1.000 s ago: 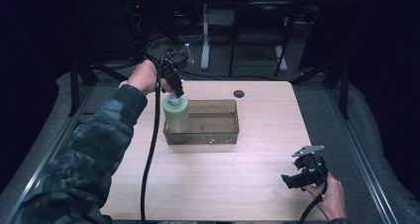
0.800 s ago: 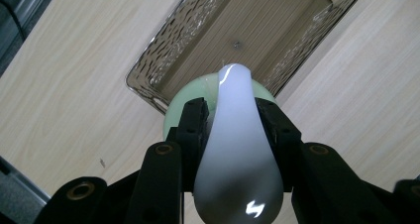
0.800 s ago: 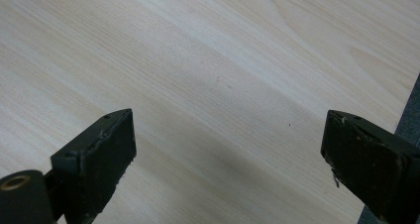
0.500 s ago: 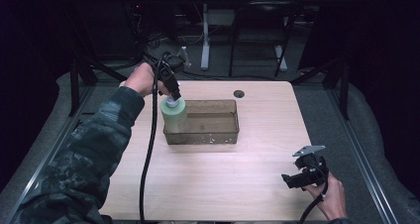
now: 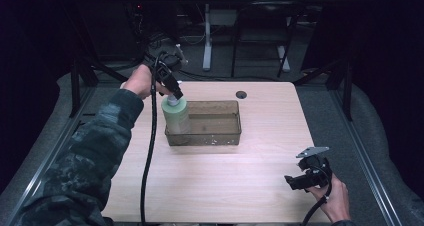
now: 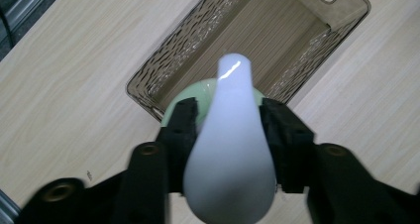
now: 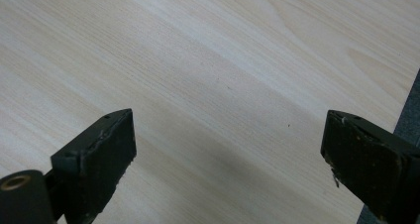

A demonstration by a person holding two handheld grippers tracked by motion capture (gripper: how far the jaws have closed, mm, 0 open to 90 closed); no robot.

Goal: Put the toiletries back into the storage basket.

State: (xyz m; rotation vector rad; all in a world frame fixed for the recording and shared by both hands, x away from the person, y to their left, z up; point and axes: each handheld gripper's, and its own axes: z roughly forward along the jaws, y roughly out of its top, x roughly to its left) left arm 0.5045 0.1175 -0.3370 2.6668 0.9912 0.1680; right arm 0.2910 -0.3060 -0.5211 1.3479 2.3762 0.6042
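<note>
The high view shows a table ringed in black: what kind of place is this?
Probably a lab's recording station. A bare wooden table stands inside dark curtains and a metal frame, and a person works with a cabled left gripper over a clear bin.

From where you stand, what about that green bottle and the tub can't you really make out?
- Green bottle base, high view: behind the tub's smoky wall, so standing or hanging, unclear.
- Bottle body, left gripper view: hidden under its blurred white cap.
- Left gripper pads: jaws just opened; touching the cap or not, unclear.
- Dark spot on table: too small.
</note>
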